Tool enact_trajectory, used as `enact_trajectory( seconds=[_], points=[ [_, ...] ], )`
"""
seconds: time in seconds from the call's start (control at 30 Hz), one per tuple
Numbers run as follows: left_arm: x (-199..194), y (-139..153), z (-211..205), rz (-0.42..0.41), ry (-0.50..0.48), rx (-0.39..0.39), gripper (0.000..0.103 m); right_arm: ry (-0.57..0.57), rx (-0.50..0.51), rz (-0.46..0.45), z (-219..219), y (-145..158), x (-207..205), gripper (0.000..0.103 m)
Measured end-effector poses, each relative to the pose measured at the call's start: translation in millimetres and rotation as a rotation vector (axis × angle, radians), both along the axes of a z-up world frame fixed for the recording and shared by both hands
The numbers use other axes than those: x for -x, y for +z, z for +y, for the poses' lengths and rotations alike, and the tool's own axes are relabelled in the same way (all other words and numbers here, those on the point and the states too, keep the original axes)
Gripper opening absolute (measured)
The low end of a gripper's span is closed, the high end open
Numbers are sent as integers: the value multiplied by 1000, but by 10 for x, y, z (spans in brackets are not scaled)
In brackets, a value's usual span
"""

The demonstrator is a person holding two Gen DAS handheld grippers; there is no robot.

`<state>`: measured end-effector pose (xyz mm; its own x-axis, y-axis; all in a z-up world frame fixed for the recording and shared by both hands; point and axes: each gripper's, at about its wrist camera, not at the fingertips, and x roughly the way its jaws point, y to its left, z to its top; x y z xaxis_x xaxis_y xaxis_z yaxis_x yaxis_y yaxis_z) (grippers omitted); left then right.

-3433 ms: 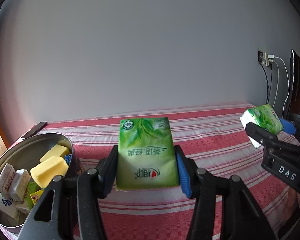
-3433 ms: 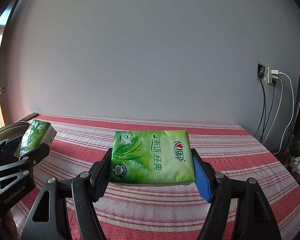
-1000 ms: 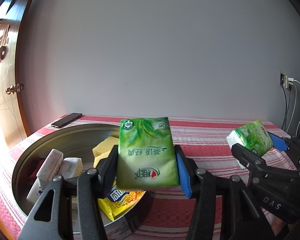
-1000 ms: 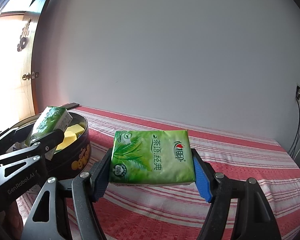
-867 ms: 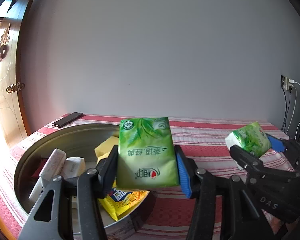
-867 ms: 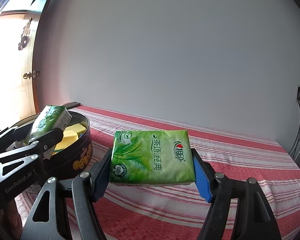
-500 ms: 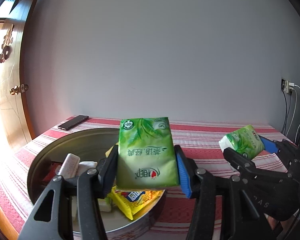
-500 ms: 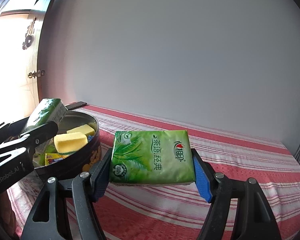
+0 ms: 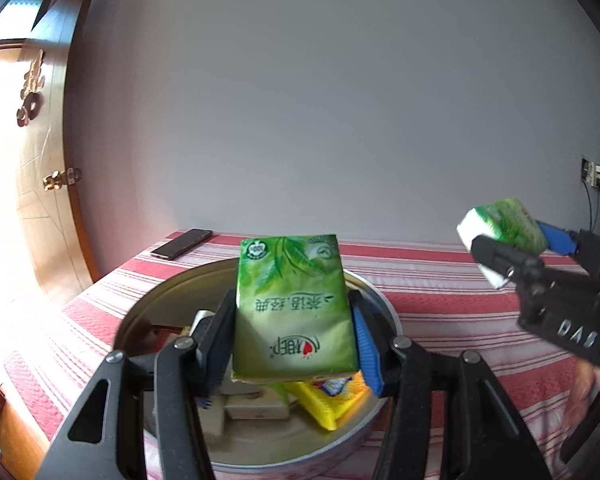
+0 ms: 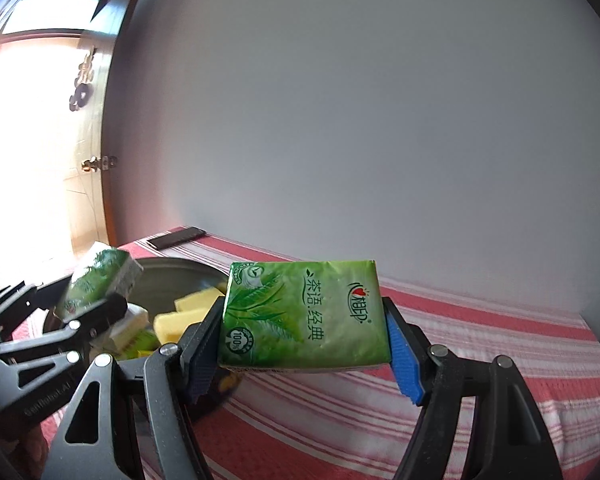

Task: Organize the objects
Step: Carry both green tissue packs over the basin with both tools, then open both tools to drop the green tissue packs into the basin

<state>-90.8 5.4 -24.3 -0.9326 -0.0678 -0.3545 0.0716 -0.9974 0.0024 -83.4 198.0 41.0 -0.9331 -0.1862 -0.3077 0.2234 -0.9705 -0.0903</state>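
I see the worktop (image 9: pixel 440 280) under a red-and-white striped cloth, running back to a plain grey wall. At its left end sits the round metal tin (image 9: pixel 255 462), the largest thing on it; its rim comes close to the worktop's left edge. Inside the tin lie yellow blocks (image 10: pixel 175 322), a yellow wrapper (image 9: pixel 328 404) and several pale wrapped bars (image 9: pixel 255 408), piled loosely against one another.

My left tongs (image 9: pixel 295 344) grip a green tissue pack (image 9: pixel 295 312) by its two long sides, pads pressed flat against it. The pack stands on end with its print upside down, held in the air over the tin's open mouth and clear of what lies inside.

My right tongs (image 10: pixel 304 340) clamp a second green tissue pack (image 10: pixel 304 316) by its short ends, print the right way up, held above the striped cloth just to the right of the tin and not touching it.

A dark phone (image 9: pixel 181 243) lies flat at the worktop's far left corner, behind the tin and apart from it.
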Motion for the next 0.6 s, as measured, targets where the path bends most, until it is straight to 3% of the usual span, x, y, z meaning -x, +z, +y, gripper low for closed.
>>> enact_trajectory(
  seconds=[0.3,0.6],
  points=[
    [243,-38,-528,-63,84,8,53,100,-10,-32,-333,174,271,74],
    [406,-119,-679,-136,96,19,53,171,-8,-147,-711,39,674,74]
  ],
)
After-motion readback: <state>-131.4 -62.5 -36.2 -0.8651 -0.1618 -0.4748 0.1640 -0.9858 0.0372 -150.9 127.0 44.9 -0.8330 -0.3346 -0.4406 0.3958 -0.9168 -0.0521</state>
